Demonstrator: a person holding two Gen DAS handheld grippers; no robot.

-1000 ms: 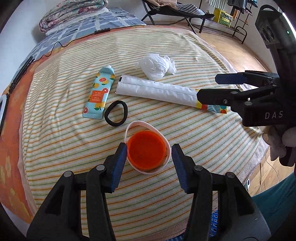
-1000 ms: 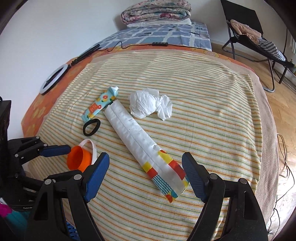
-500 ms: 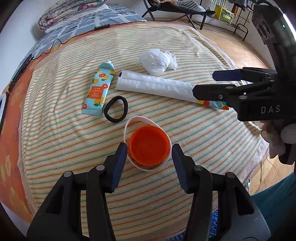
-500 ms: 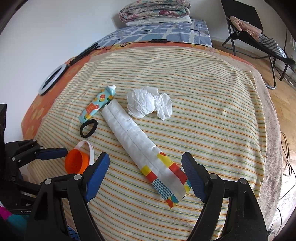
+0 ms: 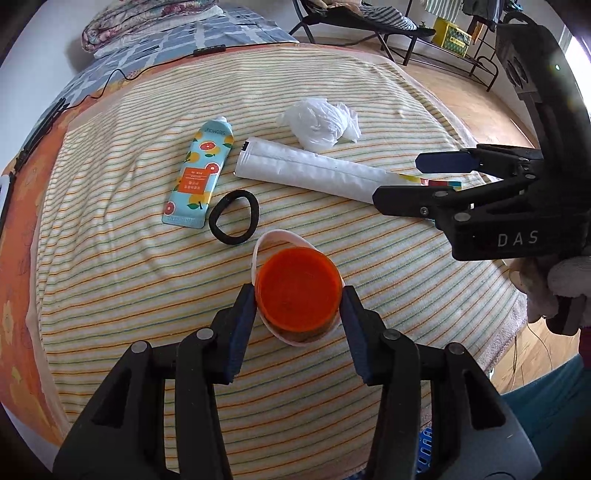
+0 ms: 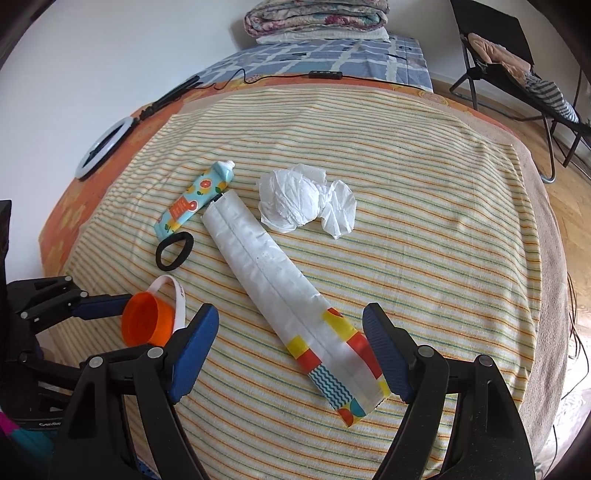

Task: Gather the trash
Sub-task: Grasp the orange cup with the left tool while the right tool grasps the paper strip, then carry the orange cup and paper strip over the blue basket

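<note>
— What is seen nearest, and how are the jaws set?

— The left gripper (image 5: 298,295) is pointed steeply down near the bed's near edge. Its jaws are closing, and the orange cup (image 5: 297,291) is gripped between them; both pads appear pressed against its sides. The right gripper (image 6: 290,314) is held with its jaws spread wide and nothing clasped. The printed end of the long white packet (image 6: 258,254) is seen below them.

— How is the packet laid?

— Its long axis runs from the printed end, near and right, to the plain end, far and left. That plain end is just beside the fruit-printed tube (image 6: 195,199). The black hair tie (image 6: 174,250) is found between tube and cup, and the crumpled tissue (image 6: 295,201) just beyond the packet.

— And the room for moving?

— A broad stretch of striped blanket (image 6: 424,221) is seen right of the packet, bounded by the bed's right edge and the wooden floor (image 6: 576,221). Farther off, a ring light (image 6: 98,147), a folded quilt (image 6: 317,14) and a folding chair (image 6: 517,66) are seen.
</note>
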